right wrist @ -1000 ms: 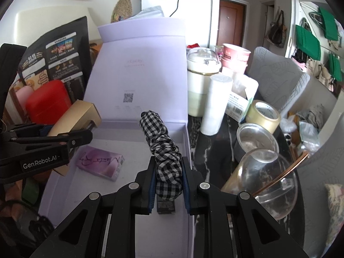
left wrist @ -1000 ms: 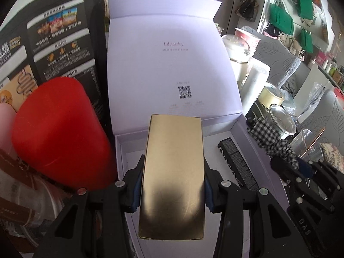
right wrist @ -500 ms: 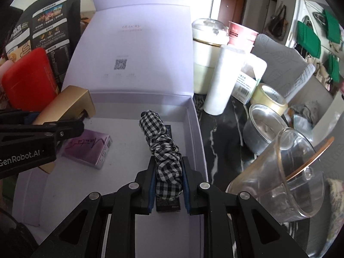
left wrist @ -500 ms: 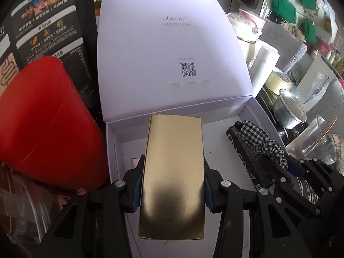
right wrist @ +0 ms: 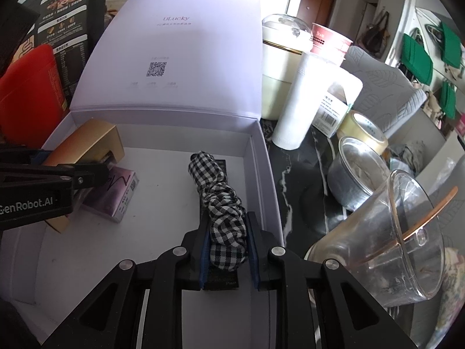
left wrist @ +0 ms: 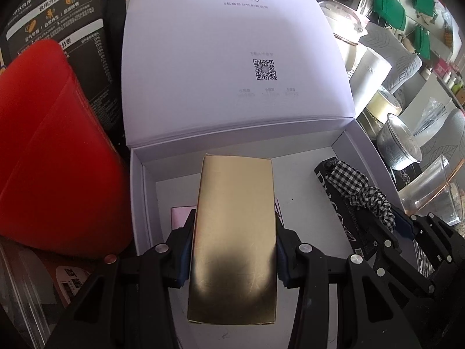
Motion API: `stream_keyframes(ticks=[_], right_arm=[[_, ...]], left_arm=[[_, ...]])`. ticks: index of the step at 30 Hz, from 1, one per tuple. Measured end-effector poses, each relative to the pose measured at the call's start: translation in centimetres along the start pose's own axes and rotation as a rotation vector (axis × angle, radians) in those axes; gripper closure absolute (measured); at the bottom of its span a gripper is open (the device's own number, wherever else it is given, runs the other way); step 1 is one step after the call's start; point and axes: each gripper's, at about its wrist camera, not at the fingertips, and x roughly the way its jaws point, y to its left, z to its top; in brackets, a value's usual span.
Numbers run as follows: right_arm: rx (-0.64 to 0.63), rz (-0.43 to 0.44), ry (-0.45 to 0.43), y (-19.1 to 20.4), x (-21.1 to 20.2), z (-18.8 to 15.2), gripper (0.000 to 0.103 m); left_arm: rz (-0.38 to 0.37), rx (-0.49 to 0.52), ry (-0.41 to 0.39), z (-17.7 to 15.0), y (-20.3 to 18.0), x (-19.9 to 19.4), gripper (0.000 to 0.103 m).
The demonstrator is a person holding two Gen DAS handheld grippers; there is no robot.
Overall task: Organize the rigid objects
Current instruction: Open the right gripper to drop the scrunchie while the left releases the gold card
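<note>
My left gripper [left wrist: 234,229] is shut on a gold box [left wrist: 235,192] and holds it low over the left half of an open lavender gift box [left wrist: 136,189]. The gift box's lid [left wrist: 232,58] stands upright behind. In the right wrist view the gold box [right wrist: 93,139] hangs above a small pink box [right wrist: 116,195] lying on the gift box's floor. My right gripper [right wrist: 228,224] is shut on a narrow black box [right wrist: 221,282] with a black-and-white checked scrunchie [right wrist: 215,180] draped along its top. This box sits low by the gift box's right wall [right wrist: 261,160].
A red container [left wrist: 52,145] and dark printed packaging stand left of the gift box. On the black marble table [right wrist: 296,189] to the right are a white cylinder [right wrist: 305,101], a tape roll [right wrist: 363,131], a metal tin [right wrist: 357,174] and a glass cup [right wrist: 392,247].
Both grippers have sunk lower into the gift box with their loads still held. The gift box's floor and the pink box look nearer.
</note>
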Motion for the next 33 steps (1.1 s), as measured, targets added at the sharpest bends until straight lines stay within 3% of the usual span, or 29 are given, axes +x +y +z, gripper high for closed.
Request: stream_keyframes(ticks=[7,16,19,21,23,24,33], right_arm=[[-0.051,-0.001,0.001,0.7,-0.2,-0.1,0.068],[-0.065,-0.003,0.001,0.9,-0.8,-0.1,0.067],[-0.075,-0.014,-0.024,0.8,-1.2,0.0,0.056],[-0.073,-0.010,-0.023,0.7,-1.3,0.1,0.056],[-0.071,-0.007,-0.028,0.6,-1.7,0.1,0.056],[-0.071,-0.006,-0.031,0.5,-1.9,0.2,0.056],[-0.056,-0.024,-0.049,-0.2,-3.4,0.4,0.056]], left_arm=[[0.016,0.022,0.022,0.2,-0.7,0.6,0.058],[0.023,0.004,0.060,0.5,-1.1,0.8,0.056],[0.050,0.009,0.051,0.5,-1.4,0.6,0.055],[0.066,0.017,0.041,0.6,-1.6,0.3,0.049],[0.070,0.016,0.026,0.6,-1.8,-0.2,0.025],[0.071,0.018,0.016,0.6,-1.8,-0.4,0.022],[0.067,0.012,-0.028,0.7,-1.9,-2.5,0.022]])
